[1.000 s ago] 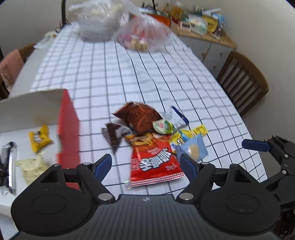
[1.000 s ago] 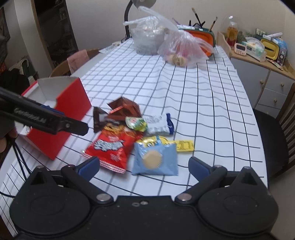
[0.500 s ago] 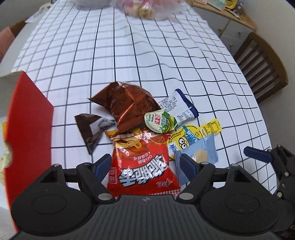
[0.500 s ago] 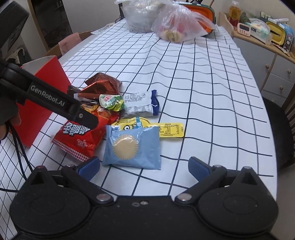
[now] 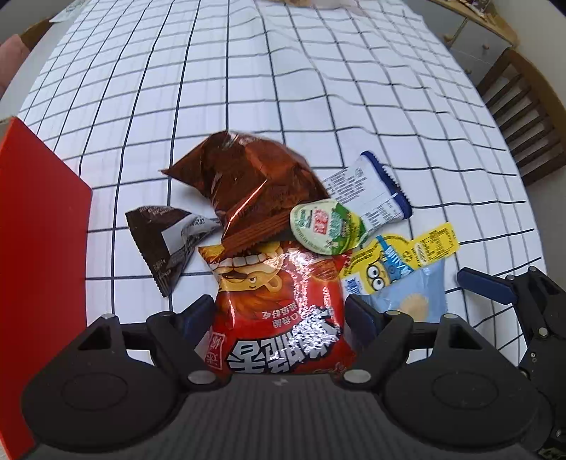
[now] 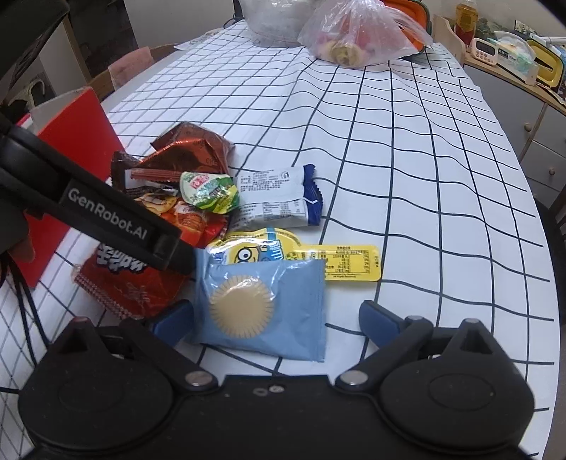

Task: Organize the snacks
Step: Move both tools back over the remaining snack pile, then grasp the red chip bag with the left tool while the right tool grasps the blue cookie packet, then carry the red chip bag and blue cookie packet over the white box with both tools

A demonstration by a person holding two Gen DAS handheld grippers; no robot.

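The left gripper (image 5: 279,318) is seen spread wide astride a red snack bag (image 5: 279,311) on the checked bench (image 5: 247,88), with a red box (image 5: 39,247) at nine o'clock.

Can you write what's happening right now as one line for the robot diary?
left tongs: open, straddling red chip bag | right tongs: open, over blue cookie packet | red box: beside pile | nothing held

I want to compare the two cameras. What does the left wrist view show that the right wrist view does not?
Only left wrist: the whole dark triangular packet and a wooden chair.
Only right wrist: clear plastic bags at the far end, and a cluttered sideboard.
Both: the red snack bag, blue biscuit packet, red box and checked tablecloth.
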